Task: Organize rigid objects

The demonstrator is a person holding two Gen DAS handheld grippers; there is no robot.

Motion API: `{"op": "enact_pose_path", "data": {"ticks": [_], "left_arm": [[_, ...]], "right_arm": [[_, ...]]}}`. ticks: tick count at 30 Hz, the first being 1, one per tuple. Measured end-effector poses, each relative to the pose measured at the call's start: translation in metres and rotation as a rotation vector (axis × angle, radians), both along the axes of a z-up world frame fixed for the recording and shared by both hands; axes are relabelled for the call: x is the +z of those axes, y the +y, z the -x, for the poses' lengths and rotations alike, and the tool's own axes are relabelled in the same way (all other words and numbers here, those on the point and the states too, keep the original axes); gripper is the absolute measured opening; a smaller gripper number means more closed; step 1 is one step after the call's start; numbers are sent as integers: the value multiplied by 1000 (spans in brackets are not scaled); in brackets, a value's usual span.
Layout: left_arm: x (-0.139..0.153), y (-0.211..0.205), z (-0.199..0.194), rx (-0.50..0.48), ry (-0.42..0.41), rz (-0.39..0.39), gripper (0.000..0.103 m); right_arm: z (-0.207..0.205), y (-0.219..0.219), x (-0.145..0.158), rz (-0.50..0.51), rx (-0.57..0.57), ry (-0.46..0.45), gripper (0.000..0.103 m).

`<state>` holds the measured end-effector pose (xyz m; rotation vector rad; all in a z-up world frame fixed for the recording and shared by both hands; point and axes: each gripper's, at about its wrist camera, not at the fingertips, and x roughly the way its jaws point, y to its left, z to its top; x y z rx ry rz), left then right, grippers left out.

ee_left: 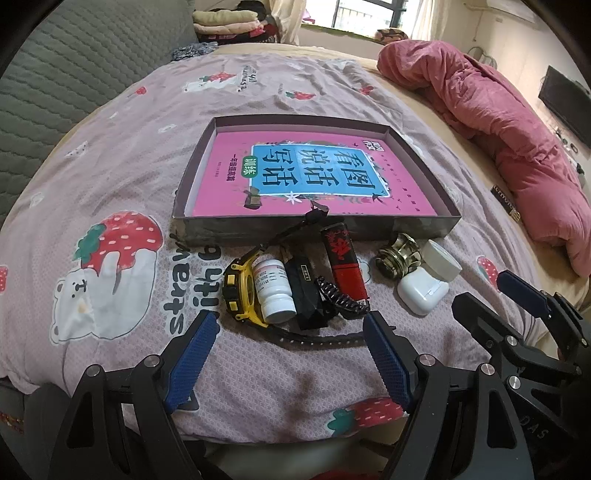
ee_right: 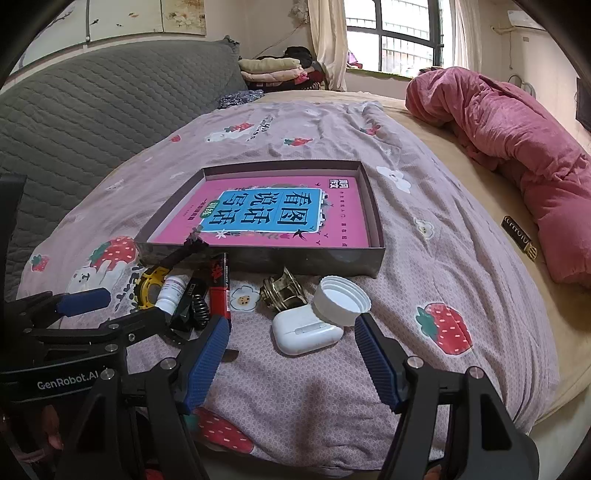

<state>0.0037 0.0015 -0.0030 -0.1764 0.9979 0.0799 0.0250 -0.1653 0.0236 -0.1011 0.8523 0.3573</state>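
Both hand-held grippers, left (ee_left: 290, 354) and right (ee_right: 291, 354), stand apart, empty. Straight ahead of the right: white plastic earbud case (ee_right: 306, 332), touching the white ribbed bottle cap (ee_right: 341, 301). Shallow grey cardboard box (ee_right: 373, 206) lies beyond. Risk: closing on the case likely nudges the cap, and the soft bed lets it roll.

Strawberry sheet (ee_left: 147, 155) over bed, pink quilt (ee_left: 498, 122) bunched at 2 o'clock, grey headboard (ee_left: 74, 74) at 10, folded clothes (ee_left: 229, 22) and window (ee_right: 391, 33) at 12, TV (ee_left: 565, 103) at 3.
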Motion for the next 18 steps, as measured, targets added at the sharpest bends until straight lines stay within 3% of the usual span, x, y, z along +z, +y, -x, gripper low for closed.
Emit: {"op": "enact_pose_path", "data": {"ticks": [18], "left_arm": [[1, -1, 1, -1, -4, 0, 82]], "right_arm": [[-1, -3, 1, -9, -12, -4, 70]]}}
